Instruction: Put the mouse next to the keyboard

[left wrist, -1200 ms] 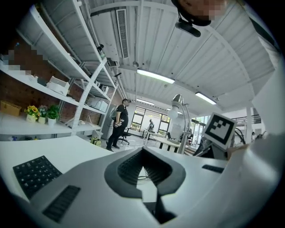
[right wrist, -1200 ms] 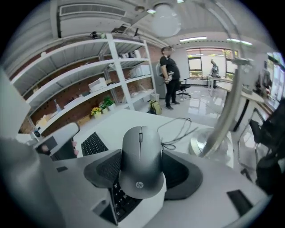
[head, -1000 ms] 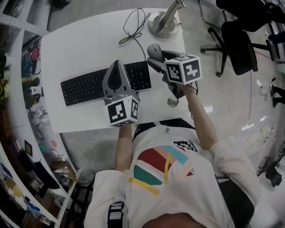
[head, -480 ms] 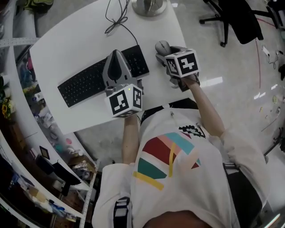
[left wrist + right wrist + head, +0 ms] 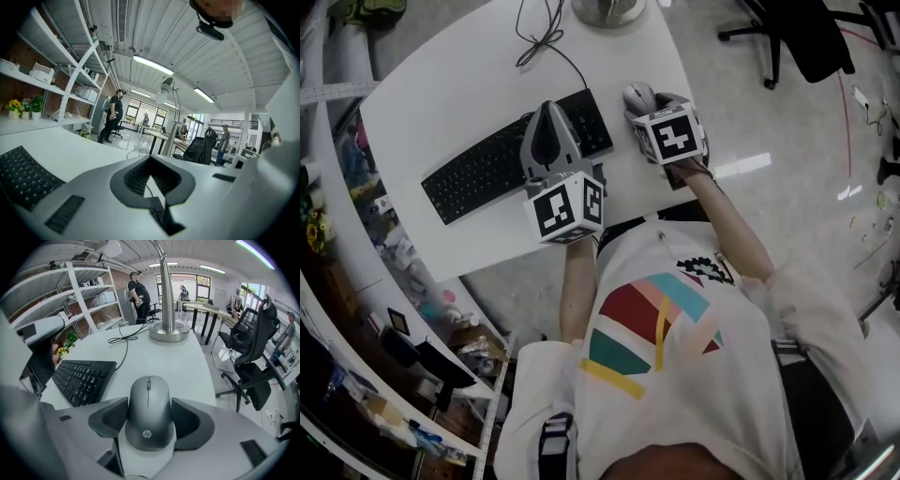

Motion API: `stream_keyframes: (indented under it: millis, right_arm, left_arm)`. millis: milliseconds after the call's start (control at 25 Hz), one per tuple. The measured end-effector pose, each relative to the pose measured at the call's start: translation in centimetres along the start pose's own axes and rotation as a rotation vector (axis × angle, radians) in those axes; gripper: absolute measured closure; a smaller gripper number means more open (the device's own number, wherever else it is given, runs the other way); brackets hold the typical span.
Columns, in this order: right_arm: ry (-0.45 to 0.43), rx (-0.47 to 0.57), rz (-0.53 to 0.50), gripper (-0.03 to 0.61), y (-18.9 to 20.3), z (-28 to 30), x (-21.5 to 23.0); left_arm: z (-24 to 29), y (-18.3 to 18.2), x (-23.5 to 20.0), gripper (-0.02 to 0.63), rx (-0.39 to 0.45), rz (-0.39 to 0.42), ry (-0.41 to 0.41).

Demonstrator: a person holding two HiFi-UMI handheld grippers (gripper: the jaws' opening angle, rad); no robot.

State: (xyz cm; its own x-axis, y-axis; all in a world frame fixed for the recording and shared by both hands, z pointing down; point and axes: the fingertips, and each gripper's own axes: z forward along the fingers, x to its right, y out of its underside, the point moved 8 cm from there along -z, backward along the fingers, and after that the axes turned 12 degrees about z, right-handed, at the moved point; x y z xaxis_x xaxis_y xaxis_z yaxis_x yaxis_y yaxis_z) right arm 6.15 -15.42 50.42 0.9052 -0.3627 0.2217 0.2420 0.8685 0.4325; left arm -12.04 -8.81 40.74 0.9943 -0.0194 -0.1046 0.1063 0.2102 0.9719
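Note:
A grey mouse lies between the jaws of my right gripper, and both pads press on its sides. In the head view the mouse is just right of the black keyboard, with my right gripper behind it. The keyboard's right end lies a short way left of the mouse. My left gripper hovers over the keyboard's right half. In its own view, my left gripper is shut with nothing in it, and the keyboard shows low at the left.
A lamp with a round metal base stands at the white table's far end, and a black cable runs from the keyboard toward it. Office chairs stand to the right and shelves line the left. People stand far off.
The head view has swung, so the table sits more aslant. My right gripper still holds the mouse beside the keyboard's right end. The left gripper stays over the keyboard.

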Motion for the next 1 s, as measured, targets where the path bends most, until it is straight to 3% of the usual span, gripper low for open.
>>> stream_keyframes:
  millis: [200,480,680,760,880,1000]
  right_arm:
    - [0.015,0.120,-0.095,0.304,0.7,-0.2,-0.6]
    - [-0.018,0.188,-0.117,0.299,1.4,-0.3,-0.3]
    - [-0.022,0.214,-0.079,0.299,1.1,-1.6,0.0]
    - [-0.035,0.281,-0.051,0.299,-0.2,-3.5,0.1]
    - [-0.101,0.399,-0.006,0.301,-3.3,-7.8,0.1]
    - [-0.267,0.488,0.044,0.301,-5.9,-11.8,-0.5]
  left_arm:
    - [-0.8,-0.3,0.2,0.569,-0.002,0.004,-0.001]
    - [-2.3,-0.9,0.1,0.569,0.010,0.014,-0.023]
    - [-3.3,-2.7,0.1,0.569,0.055,0.040,-0.032]
    - [-3.6,-3.7,-0.1,0.569,0.078,0.049,-0.037]
    - [-3.9,-5.4,-0.2,0.569,0.121,0.055,-0.045]
    - [-4.0,-7.3,-0.2,0.569,0.171,0.067,-0.049]
